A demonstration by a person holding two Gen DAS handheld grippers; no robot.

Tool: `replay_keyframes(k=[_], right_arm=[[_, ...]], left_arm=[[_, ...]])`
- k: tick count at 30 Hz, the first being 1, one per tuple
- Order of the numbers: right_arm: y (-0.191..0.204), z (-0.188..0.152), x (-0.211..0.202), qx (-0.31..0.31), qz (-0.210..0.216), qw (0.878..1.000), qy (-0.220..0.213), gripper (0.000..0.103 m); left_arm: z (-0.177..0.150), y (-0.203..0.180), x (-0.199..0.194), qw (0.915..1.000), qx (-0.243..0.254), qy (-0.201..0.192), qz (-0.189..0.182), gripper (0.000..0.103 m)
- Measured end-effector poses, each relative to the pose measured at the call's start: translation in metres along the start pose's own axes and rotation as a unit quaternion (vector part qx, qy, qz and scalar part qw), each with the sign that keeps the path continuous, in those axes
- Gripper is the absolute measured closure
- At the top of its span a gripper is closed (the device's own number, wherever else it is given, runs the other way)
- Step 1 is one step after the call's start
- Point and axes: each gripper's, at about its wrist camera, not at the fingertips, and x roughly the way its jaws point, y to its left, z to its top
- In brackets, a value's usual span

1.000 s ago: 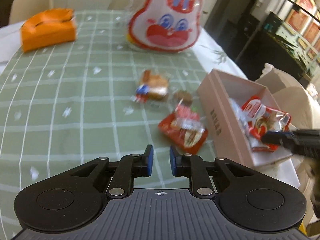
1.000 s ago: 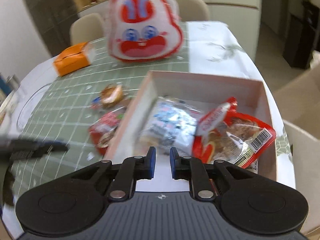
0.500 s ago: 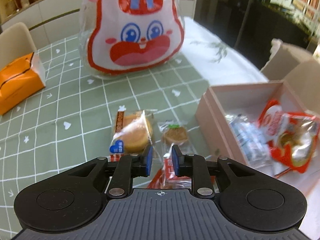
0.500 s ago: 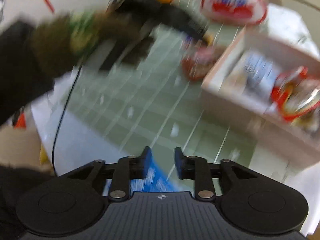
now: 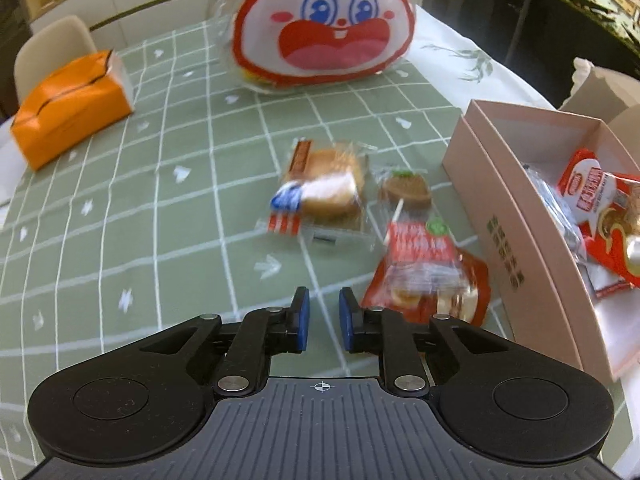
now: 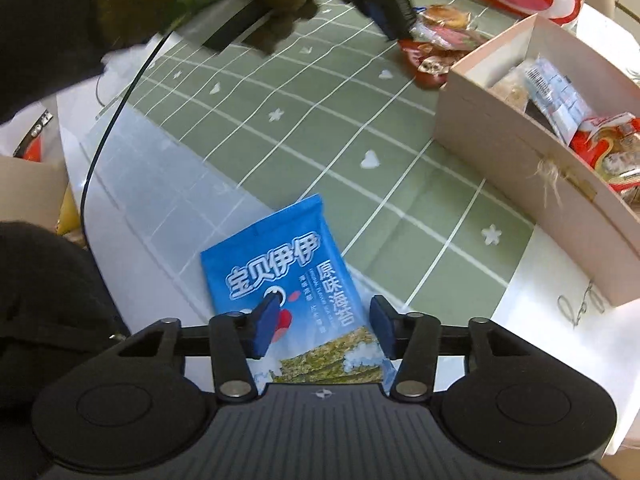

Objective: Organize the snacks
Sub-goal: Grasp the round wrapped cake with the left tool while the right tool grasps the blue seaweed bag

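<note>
A flat blue foil seaweed packet point(image 6: 294, 292) lies between the spread fingers of the right gripper point(image 6: 322, 330), untouched. The left gripper point(image 5: 322, 320) hovers with fingers narrowly apart, empty; a red clear-windowed snack pack point(image 5: 428, 272) lies just right of them, beside the pink cardboard box point(image 5: 516, 220).

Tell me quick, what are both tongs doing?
Left tongs: slightly open, holding nothing.
Right tongs: open wide over the blue seaweed packet.

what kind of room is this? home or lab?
Likely a home dining area: a dining table with a green checked tablecloth, a cream dining chair behind it, and a tissue box among the snacks.
</note>
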Motion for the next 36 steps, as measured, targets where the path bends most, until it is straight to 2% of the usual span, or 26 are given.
replay_keyframes(k=[4,9,13,15,17,20,24,30,32,36], right_arm=[[-0.016,0.016,0.003,0.009,-0.034,0.999,-0.02,0.058],[-0.037,0.037,0.006,0.062,-0.087,0.993,-0.041,0.058],[-0.032,0.042,0.004,0.068,-0.064,0.994,-0.056,0.057],[-0.03,0.042,0.009,0.08,-0.058,0.994,-0.052,0.053],[-0.031,0.042,0.017,0.103,-0.059,0.992,-0.045,0.051],[-0.038,0.039,0.021,0.141,-0.061,0.987,-0.047,0.04],[-0.038,0.037,0.022,0.166,-0.074,0.982,-0.056,0.034],[-0.033,0.039,0.029,0.168,-0.095,0.98,-0.057,0.026],[-0.03,0.04,0.031,0.164,-0.101,0.98,-0.057,0.023],[-0.021,0.042,0.038,0.147,-0.125,0.98,-0.059,0.015]], left_arm=[[-0.009,0.011,-0.016,0.9991,-0.024,-0.013,-0.032,0.083],[-0.012,0.019,-0.028,0.996,-0.047,-0.027,-0.071,0.082],[-0.018,0.024,-0.026,0.9956,-0.059,-0.022,-0.07,0.082],[-0.017,0.026,-0.026,0.9955,-0.059,-0.021,-0.071,0.082],[-0.017,0.03,-0.028,0.9945,-0.066,-0.025,-0.077,0.082],[-0.018,0.034,-0.026,0.9937,-0.071,-0.026,-0.083,0.082],[-0.016,0.041,-0.021,0.9919,-0.082,-0.035,-0.091,0.082],[0.016,0.072,-0.025,0.9842,-0.131,-0.094,-0.073,0.08],[0.032,0.076,-0.019,0.984,-0.131,-0.093,-0.078,0.08],[0.062,0.061,0.004,0.992,-0.082,-0.07,-0.065,0.08]])
